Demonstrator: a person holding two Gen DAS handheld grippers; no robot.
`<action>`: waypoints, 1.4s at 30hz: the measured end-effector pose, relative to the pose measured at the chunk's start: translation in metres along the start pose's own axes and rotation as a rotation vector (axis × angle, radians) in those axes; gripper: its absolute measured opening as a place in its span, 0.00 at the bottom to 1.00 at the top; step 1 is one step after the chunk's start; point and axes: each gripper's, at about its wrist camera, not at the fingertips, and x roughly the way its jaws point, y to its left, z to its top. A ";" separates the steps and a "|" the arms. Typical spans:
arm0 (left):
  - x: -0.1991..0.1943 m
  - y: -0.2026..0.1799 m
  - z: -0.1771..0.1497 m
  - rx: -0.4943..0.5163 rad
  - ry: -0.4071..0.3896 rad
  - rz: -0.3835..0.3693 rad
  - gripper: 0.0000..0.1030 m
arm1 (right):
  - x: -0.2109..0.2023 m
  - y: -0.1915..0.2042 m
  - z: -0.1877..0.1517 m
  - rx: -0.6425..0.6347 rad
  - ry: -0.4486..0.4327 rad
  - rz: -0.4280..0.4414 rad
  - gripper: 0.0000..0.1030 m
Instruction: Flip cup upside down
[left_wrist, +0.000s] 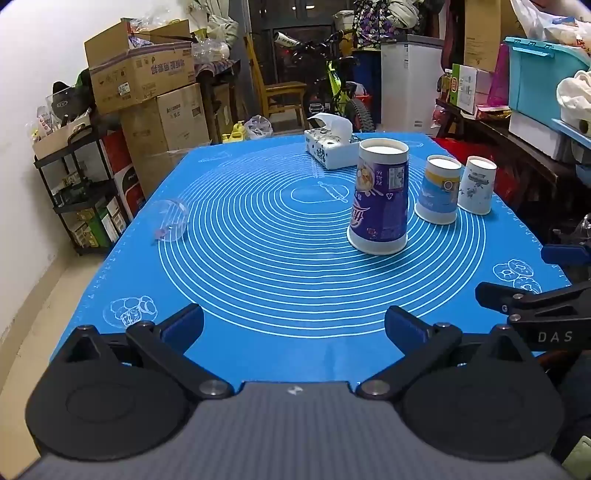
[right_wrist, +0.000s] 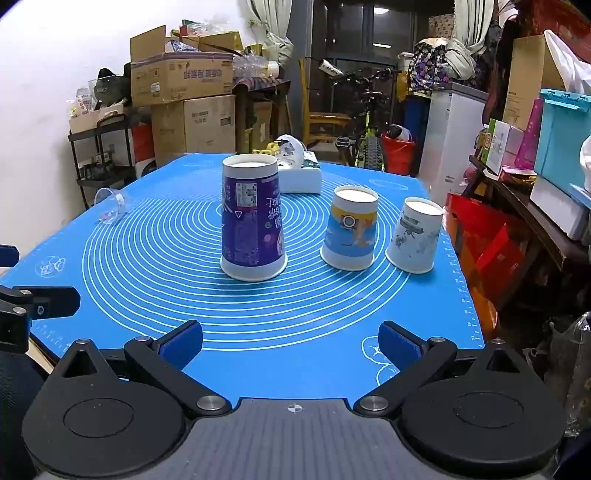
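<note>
A: Where's the cup?
B: Tall purple paper cup (right_wrist: 253, 221) stands mouth-down mid blue silicone mat (right_wrist: 147, 266) on the bench, well ahead of both tongs, touching neither.
A: Tongs?
B: Left tongs (left_wrist: 293, 325) & right tongs (right_wrist: 290, 341) both spread apart, nothing between. Two smaller paper cups (right_wrist: 350, 230) inverted just right of it.

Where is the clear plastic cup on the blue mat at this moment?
The clear plastic cup lies on its side near the left edge of the blue mat, far left of the purple paper cup; the right wrist view shows it there too.
</note>
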 end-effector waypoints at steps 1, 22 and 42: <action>0.000 0.000 0.000 0.001 -0.001 0.000 1.00 | 0.000 0.000 0.000 0.001 0.001 -0.001 0.98; 0.002 -0.003 -0.002 -0.001 0.010 -0.002 1.00 | 0.001 -0.006 -0.004 0.016 0.001 -0.009 0.98; 0.002 -0.002 -0.002 -0.002 0.010 -0.001 1.00 | 0.001 -0.005 -0.004 0.008 0.010 -0.014 0.98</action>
